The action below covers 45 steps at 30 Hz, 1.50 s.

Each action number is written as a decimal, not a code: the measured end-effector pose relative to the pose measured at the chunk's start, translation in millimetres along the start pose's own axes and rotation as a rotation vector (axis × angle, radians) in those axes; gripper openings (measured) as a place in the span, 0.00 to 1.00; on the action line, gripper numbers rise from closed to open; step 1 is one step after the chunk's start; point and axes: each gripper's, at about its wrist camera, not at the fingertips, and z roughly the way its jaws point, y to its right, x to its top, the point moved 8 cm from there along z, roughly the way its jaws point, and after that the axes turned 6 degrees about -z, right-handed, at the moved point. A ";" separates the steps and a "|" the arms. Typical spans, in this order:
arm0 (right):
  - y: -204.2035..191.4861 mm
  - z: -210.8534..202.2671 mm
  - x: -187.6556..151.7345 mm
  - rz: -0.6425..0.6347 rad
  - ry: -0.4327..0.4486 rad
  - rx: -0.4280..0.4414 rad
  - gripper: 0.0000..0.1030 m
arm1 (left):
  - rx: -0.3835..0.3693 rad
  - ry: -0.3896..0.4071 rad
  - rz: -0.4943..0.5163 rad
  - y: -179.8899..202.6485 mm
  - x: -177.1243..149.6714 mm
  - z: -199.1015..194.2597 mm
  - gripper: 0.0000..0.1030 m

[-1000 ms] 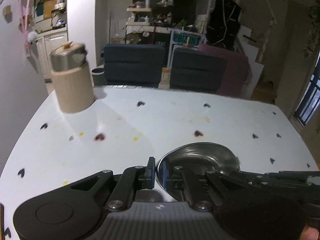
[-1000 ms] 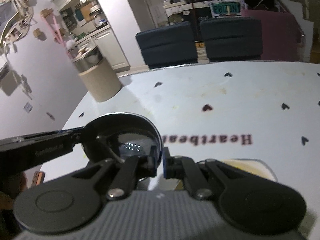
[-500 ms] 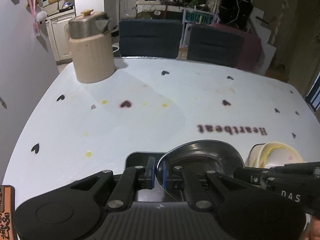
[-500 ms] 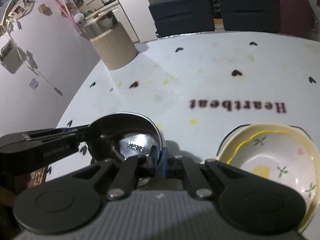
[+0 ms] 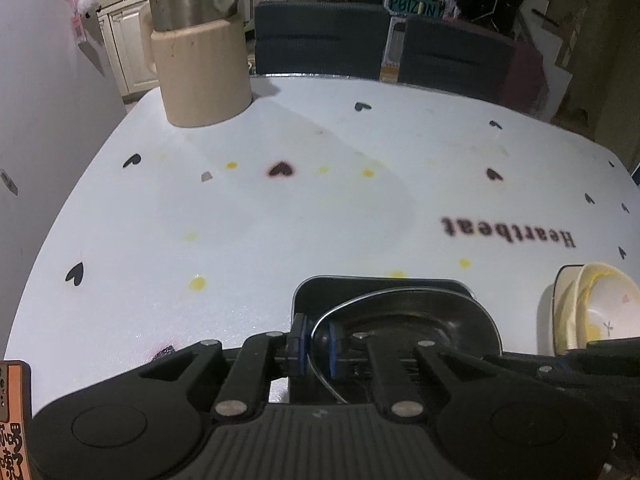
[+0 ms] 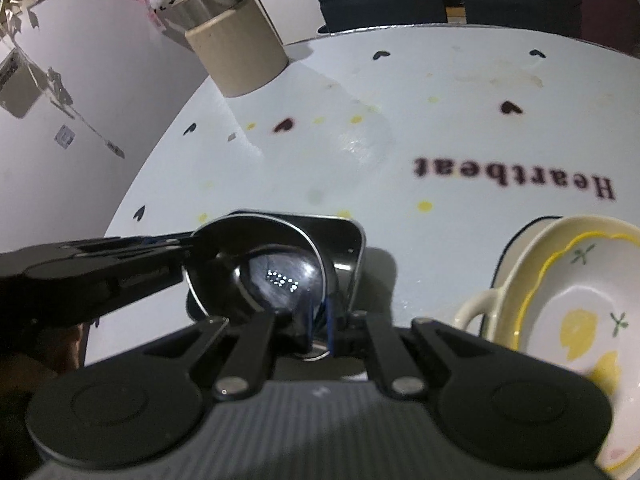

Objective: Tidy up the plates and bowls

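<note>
Steel bowl [image 5: 404, 316] is seen gripped at opposite points of its rim by both grippers, low over a dark rounded-square tray [image 6: 344, 240] on the white tabletop [image 5: 280, 208]. The rim is pinched between the blue-padded fingers [image 5: 299, 344] of the left gripper [image 5: 316, 346] and likewise between those of the right gripper [image 6: 320, 322]; the left pair has just been easing slightly, though the rim is held between the pads. Nothing is seen inside the bowl (only reflected light). To the right, a cream bowl with yellow trim and a floral print [image 6: 576, 320] is nested, tilted, in a handled white dish [image 6: 476, 308]. At the far left corner a beige canister with a metal lid [image 5: 200, 52] is stood, with dark chairs [image 5: 320, 40] beyond the table edge.
</note>
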 end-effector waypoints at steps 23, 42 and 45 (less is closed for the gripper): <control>2.9 2.4 8.6 -0.023 -0.030 0.006 0.24 | 0.005 -0.006 0.049 8.2 10.5 29.2 0.16; 22.0 21.0 29.2 -0.043 0.035 -0.117 0.24 | 0.013 0.010 0.023 -18.1 4.5 1.9 0.55; 24.0 28.8 28.6 -0.046 0.026 -0.137 0.24 | 0.031 -0.007 0.016 -26.7 0.1 6.0 0.55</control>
